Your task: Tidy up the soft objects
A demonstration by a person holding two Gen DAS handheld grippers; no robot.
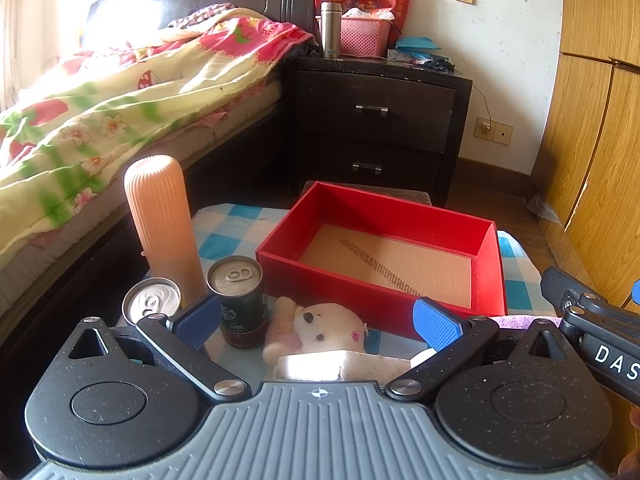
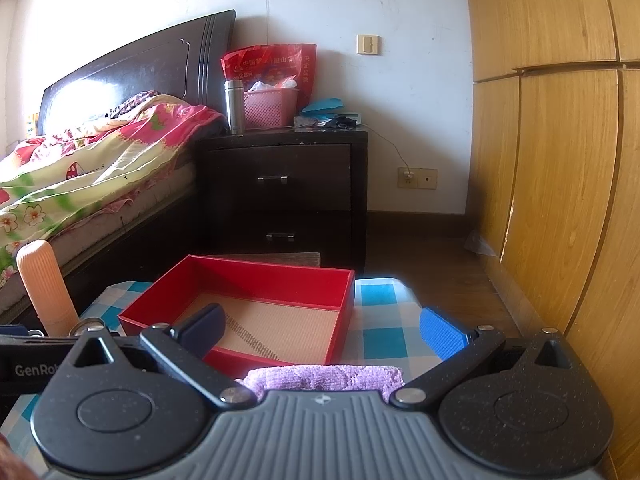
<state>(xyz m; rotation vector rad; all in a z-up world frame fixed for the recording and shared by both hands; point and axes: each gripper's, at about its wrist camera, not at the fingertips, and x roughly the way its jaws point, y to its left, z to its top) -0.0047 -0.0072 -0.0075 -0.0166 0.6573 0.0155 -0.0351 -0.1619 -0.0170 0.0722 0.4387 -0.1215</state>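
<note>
Left wrist view: left gripper (image 1: 316, 322) is spread wide, empty, with the plush bear (image 1: 320, 330) lying crosswise directly between and ahead of its fingers, near the red box (image 1: 380, 284). Right gripper (image 2: 320, 330), likewise spread, probably hovers above the purple cloth (image 2: 324, 376).

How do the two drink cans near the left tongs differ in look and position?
The dark can has a dark green-black label with white lettering; the silver can shows only its bare metal top, its body hidden behind the left tongs. The dark can stands nearer the plush bear; the silver can sits further left, in front of the orange ribbed bottle. Both stand upright with unopened pull-tabs on the checked cloth.
</note>
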